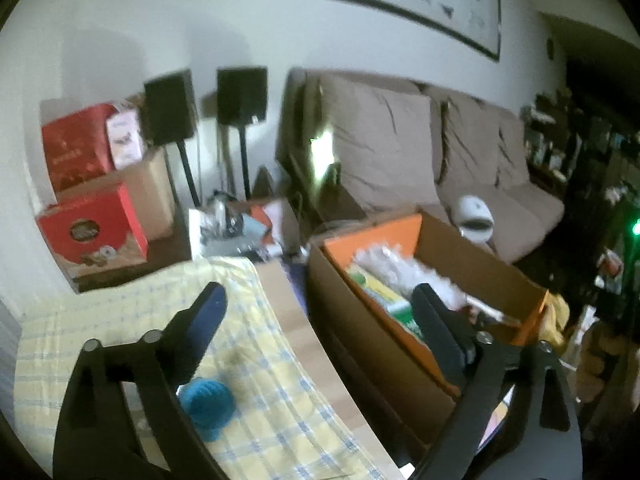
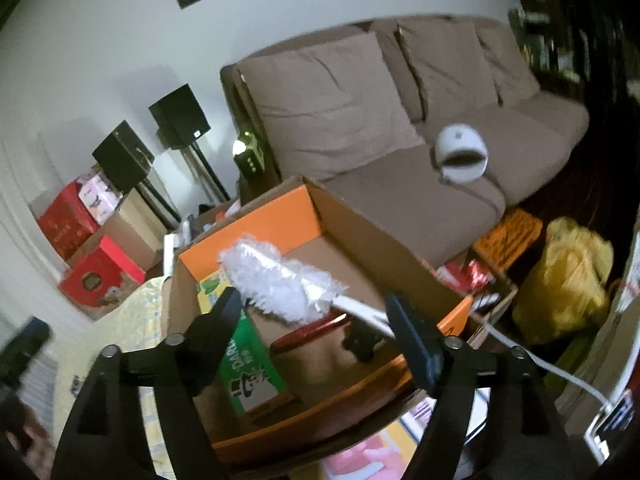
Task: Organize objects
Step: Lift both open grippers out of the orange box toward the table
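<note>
An open cardboard box (image 2: 360,216) with orange flaps stands ahead of the sofa. Inside it lie a white fluffy duster (image 2: 280,276), a green carton (image 2: 248,364), a red flat item (image 2: 312,332) and a small black object (image 2: 360,344). My right gripper (image 2: 316,312) hangs open over the box, nothing between its fingers. In the left wrist view the same box (image 1: 368,320) is at the right. A blue knitted ball (image 1: 206,402) lies on the yellow checked cloth (image 1: 256,344). My left gripper (image 1: 320,300) stands wide open above the cloth's edge and holds nothing.
A beige sofa (image 2: 400,120) with a white round device (image 2: 460,156) sits behind the box. Red boxes (image 1: 92,228) and cartons are stacked at the left by two black speakers (image 1: 240,94) on stands. A yellow bag (image 2: 568,276) lies on the floor at the right.
</note>
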{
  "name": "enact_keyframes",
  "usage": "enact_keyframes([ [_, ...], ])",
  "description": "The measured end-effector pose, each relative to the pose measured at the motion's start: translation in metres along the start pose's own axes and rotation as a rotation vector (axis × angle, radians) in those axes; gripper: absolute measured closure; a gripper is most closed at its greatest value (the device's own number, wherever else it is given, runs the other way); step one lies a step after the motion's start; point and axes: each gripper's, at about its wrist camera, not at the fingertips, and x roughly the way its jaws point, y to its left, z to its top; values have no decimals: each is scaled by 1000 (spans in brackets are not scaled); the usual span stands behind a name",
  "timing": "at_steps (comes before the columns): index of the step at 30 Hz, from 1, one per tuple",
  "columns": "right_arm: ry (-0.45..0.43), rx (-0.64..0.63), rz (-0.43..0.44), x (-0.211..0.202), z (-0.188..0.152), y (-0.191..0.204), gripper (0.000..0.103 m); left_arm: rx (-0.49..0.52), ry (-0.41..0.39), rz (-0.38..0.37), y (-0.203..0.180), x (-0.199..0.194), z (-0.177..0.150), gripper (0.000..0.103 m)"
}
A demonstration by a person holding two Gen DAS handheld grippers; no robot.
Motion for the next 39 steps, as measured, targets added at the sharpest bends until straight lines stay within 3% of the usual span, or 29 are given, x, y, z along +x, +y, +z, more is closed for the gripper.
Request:
enact_keyframes([
  [1, -20, -12, -7, -3, 0, 3, 21, 0, -17, 1, 2, -5, 2, 0],
  [7, -64, -33, -6, -13, 3, 12, 15, 52, -64, 70, 12, -28, 14, 0],
  [13, -122, -97, -84, -21, 4, 25, 1, -29, -82, 52, 42, -41, 19, 0],
  [19, -157, -183, -107, -28, 1, 45, 1, -35, -76, 108, 66, -50, 14, 0],
  [31, -184, -222, 65, -42, -10, 94, 1, -173, -109, 145, 142, -81, -9, 0],
  [33, -180, -256, 79, -43, -14, 106, 1, -212, -91, 133, 150, -76, -16, 0],
  [36, -192, -341, 68, -46, -20, 122, 1, -221, 24, 114, 154, -56, -25, 0],
  [39, -215, -380, 60, -50, -24, 131, 1, -250, 38, 119, 164, -52, -30, 0],
])
